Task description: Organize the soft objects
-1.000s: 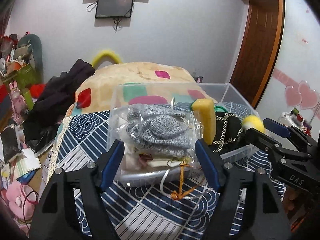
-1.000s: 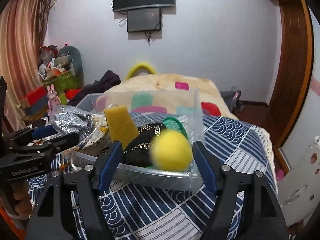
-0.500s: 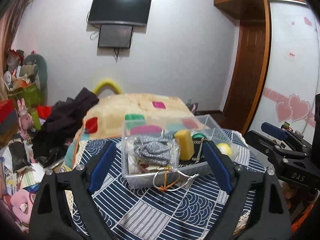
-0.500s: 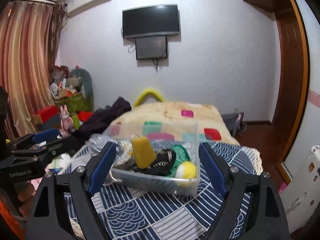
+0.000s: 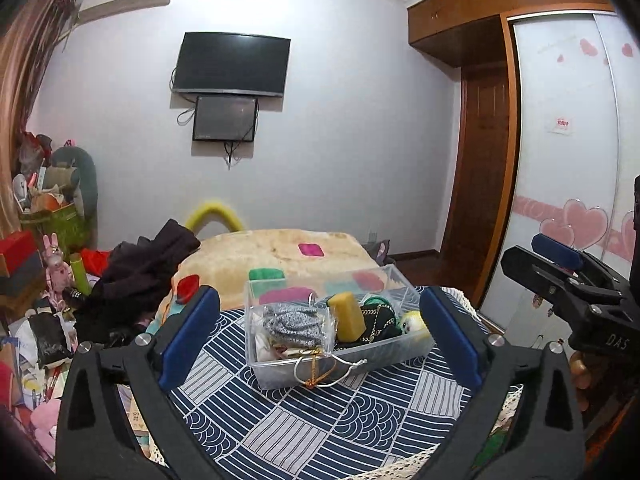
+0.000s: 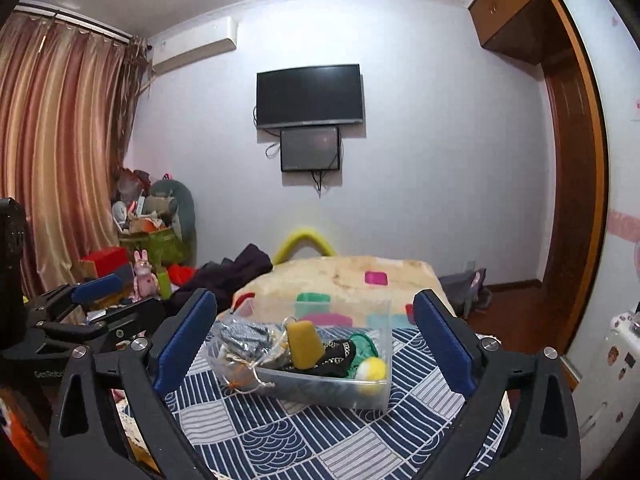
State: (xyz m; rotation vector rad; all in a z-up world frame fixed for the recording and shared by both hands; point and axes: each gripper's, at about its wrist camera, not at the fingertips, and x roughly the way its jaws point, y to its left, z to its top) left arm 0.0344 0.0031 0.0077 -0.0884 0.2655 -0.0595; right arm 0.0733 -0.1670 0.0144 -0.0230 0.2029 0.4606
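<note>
Well ahead of both tongs, left [image 5: 320, 342] and right [image 6: 314, 342], spread wide and empty: clear bin [image 5: 340, 364] of soft objects.

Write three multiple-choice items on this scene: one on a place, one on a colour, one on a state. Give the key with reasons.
1. Where is the yellow fuzzy ball?
A. inside the clear plastic bin, at a near corner
B. on the patterned blanket
C. in a gripper

2. What colour is the upright sponge block?
A. red
B. yellow
C. white

3. How do the left gripper and right gripper stand?
A. both shut
B. one shut on the ball
C. both open, empty

Key: A, the ball lies against the bin's wall; B, the block is mustard yellow; C, the jaws stand wide apart, holding nothing.
</note>
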